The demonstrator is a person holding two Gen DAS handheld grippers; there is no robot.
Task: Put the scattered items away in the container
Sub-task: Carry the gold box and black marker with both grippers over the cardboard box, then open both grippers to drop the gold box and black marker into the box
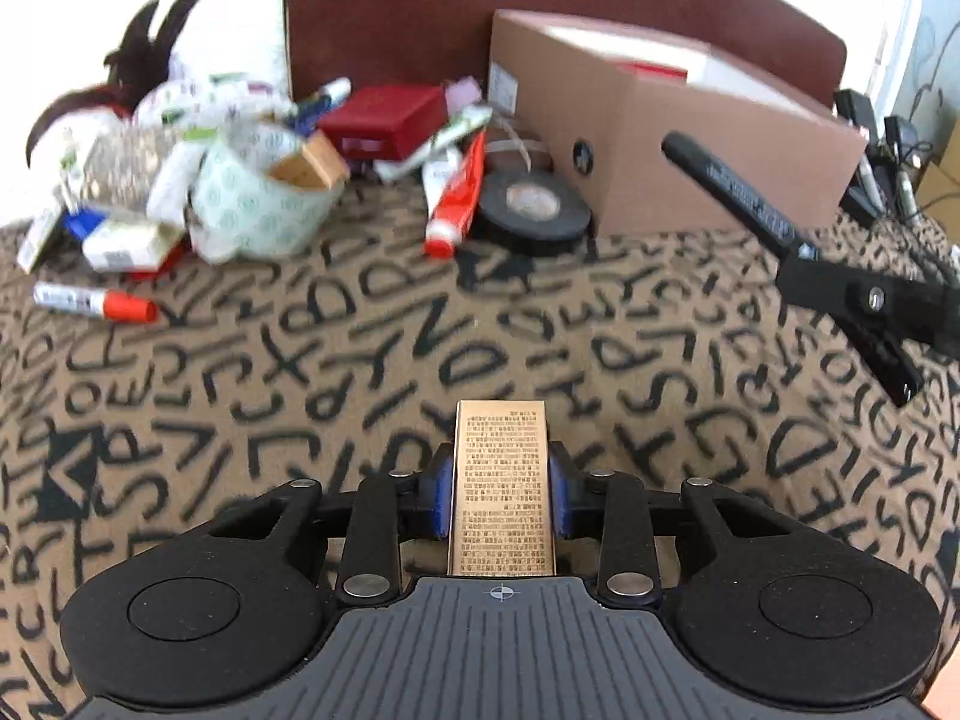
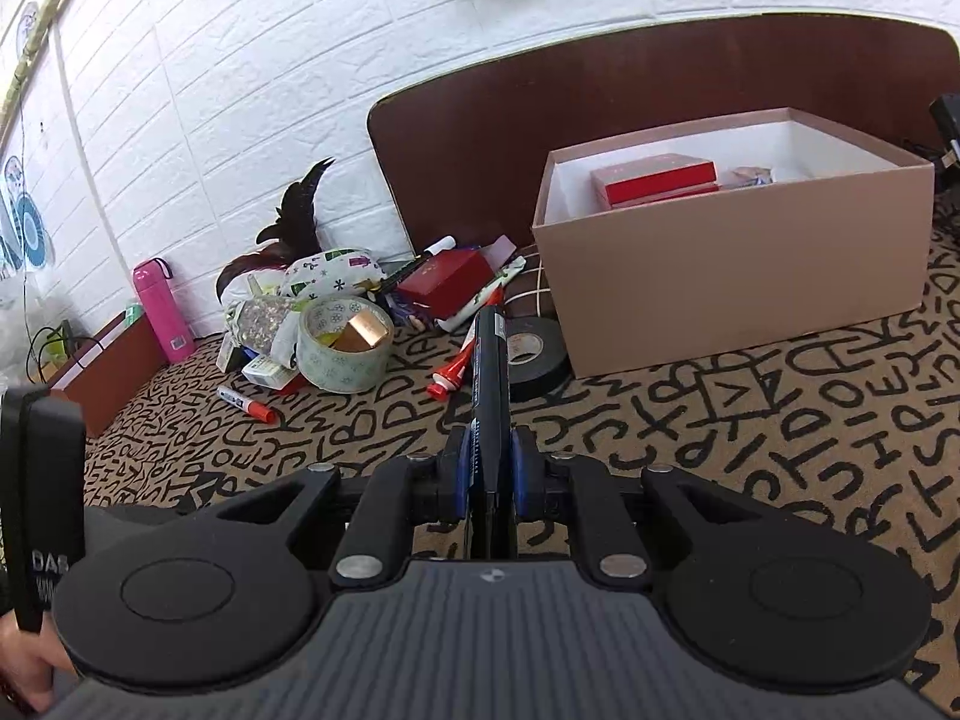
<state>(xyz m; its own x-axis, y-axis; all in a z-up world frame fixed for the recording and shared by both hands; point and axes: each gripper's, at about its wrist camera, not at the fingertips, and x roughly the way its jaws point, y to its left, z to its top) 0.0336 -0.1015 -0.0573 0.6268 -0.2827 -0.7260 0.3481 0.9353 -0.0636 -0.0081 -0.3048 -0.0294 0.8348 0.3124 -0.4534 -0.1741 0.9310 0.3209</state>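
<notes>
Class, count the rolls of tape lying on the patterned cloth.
2. A patterned clear tape roll sits in the clutter pile; a black tape roll lies against the cardboard box. Others may be hidden in the pile.

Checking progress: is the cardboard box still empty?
No, the cardboard box already holds a red box and another small item beside it.

- On my right, the cardboard box (image 2: 732, 276) stands against the headboard (image 2: 600, 120).
- A flat case (image 2: 657, 180) lies inside it.
- The tape roll (image 2: 534, 354) touches the box's left front corner.
- Further left I see the scattered pile (image 2: 336, 312), a marker (image 2: 246, 403) before it.
</notes>
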